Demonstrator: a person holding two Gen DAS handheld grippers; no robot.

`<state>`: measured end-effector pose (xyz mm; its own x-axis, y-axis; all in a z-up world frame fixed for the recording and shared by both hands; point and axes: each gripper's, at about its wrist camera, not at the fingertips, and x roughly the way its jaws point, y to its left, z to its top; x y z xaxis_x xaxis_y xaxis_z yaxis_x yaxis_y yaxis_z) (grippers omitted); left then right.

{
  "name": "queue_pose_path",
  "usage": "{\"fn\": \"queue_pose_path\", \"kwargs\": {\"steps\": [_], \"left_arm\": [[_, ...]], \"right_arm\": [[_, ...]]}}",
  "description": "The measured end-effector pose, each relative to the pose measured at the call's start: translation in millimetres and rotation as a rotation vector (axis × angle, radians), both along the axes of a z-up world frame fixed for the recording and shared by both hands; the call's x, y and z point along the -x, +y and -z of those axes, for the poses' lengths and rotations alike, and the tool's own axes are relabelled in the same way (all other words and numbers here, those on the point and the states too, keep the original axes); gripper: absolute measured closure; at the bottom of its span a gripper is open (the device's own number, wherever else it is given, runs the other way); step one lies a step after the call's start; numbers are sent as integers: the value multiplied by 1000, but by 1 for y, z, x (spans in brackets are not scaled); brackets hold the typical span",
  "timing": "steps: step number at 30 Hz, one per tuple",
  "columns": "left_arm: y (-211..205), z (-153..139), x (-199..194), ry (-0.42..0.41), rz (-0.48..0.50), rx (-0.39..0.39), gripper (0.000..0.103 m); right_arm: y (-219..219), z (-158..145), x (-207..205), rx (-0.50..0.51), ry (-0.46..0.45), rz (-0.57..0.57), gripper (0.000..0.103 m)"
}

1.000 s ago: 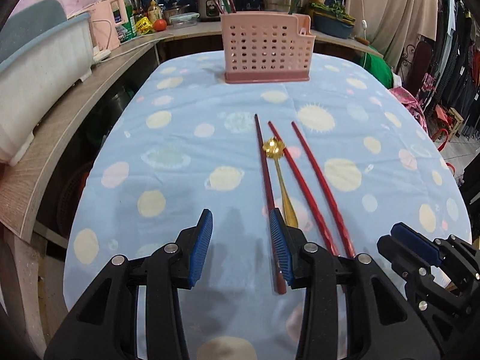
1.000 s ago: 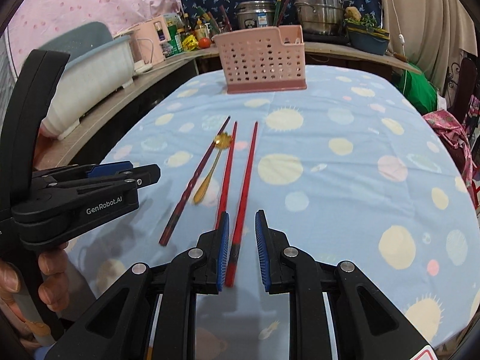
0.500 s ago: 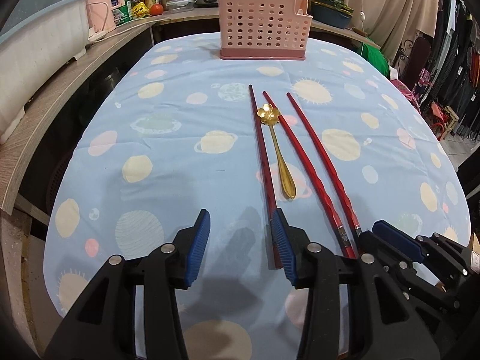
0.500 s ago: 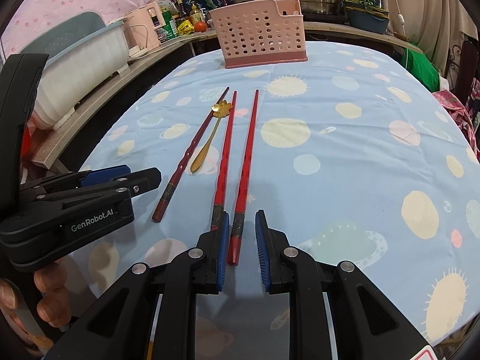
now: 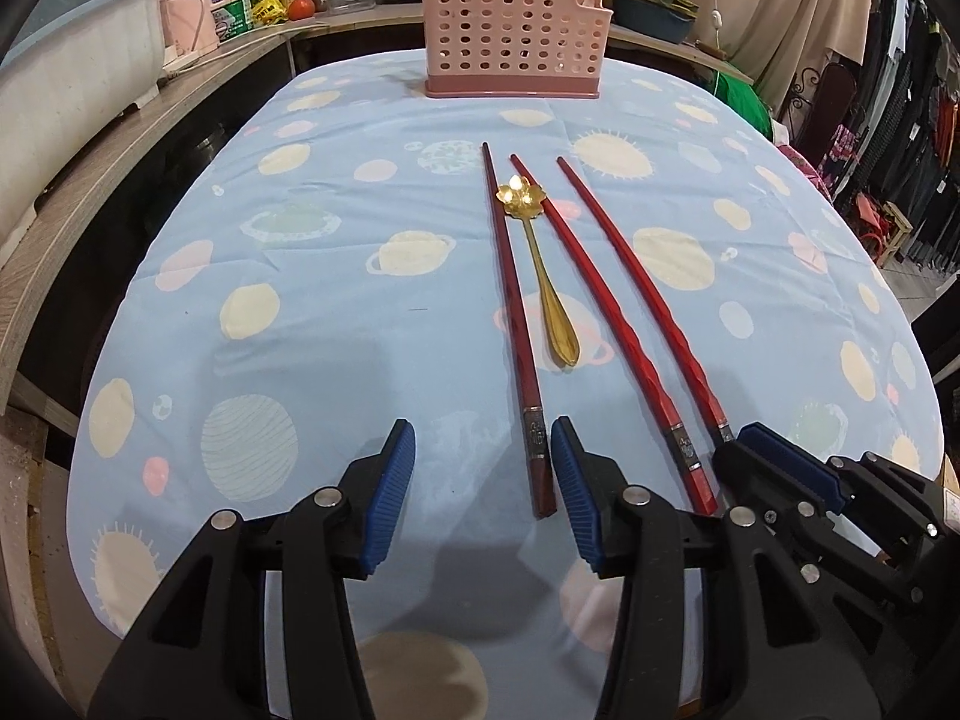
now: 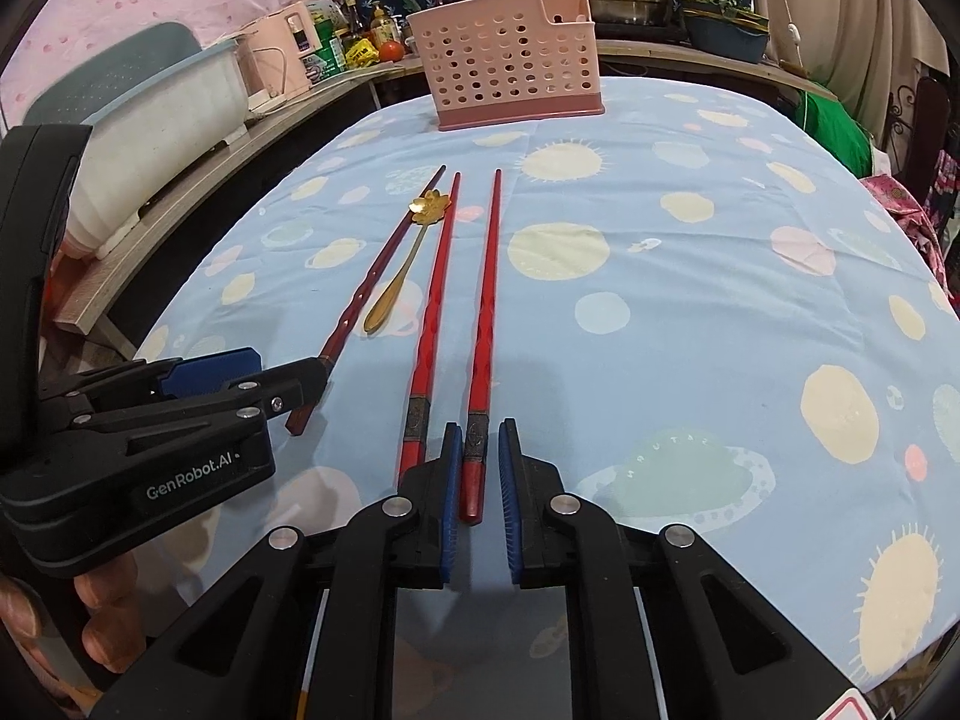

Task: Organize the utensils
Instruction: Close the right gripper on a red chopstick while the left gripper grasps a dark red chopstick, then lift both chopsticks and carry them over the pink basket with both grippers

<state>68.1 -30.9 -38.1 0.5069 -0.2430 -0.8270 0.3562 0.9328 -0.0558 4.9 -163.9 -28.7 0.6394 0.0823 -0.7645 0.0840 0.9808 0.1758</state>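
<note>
Three chopsticks (image 5: 515,312) and a gold spoon (image 5: 543,276) lie side by side on the middle of the tablecloth (image 5: 336,276), pointing at the pink rack (image 5: 510,36) by the far edge. The left gripper (image 5: 483,492) hangs over the near edge with its jaws apart, the butt of the leftmost, darker chopstick between them and untouched. The right gripper (image 6: 480,498) has its jaws nearly together around the butt of the rightmost chopstick (image 6: 486,300), with slight gaps still showing beside it.
</note>
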Motion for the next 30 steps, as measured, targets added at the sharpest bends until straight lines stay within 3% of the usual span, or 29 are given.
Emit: {"fn": "queue_pose_path", "kwargs": {"steps": [15, 26, 30], "left_arm": [[-5, 5, 1, -34, -7, -37, 60], [3, 4, -3, -44, -28, -45, 91], [6, 4, -6, -37, -34, -36, 94]], "right_arm": [[-1, 1, 0, 0, -3, 8, 96], [-1, 1, 1, 1, -3, 8, 96], [-1, 2, 1, 0, -4, 8, 96]]}}
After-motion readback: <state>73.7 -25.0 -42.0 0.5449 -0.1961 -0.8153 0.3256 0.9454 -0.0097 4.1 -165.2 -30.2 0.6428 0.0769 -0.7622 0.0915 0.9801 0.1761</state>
